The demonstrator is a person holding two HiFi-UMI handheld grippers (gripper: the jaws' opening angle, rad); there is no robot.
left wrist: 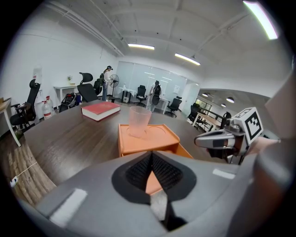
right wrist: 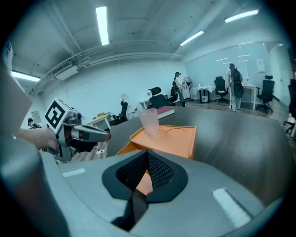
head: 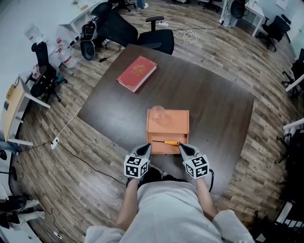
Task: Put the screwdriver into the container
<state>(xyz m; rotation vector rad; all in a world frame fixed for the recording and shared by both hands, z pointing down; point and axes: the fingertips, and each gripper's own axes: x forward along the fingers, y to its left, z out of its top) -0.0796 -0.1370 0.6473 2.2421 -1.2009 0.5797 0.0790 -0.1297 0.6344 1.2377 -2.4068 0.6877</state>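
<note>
The left tool [head: 147,146] and the right tool [head: 181,146] each have jaws pressed together on nothing, and the yellow-handled screwdriver [head: 166,142] lies between their tips, across the near end of the orange container [head: 178,124].

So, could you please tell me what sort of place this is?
Most likely an open-plan office: wheeled office chairs beside a dark table, white desks along the edges, and a glass partition.

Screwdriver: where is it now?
Head view, centre: the screwdriver lies crosswise at the near end of the orange container, between the left gripper and right gripper.
</note>
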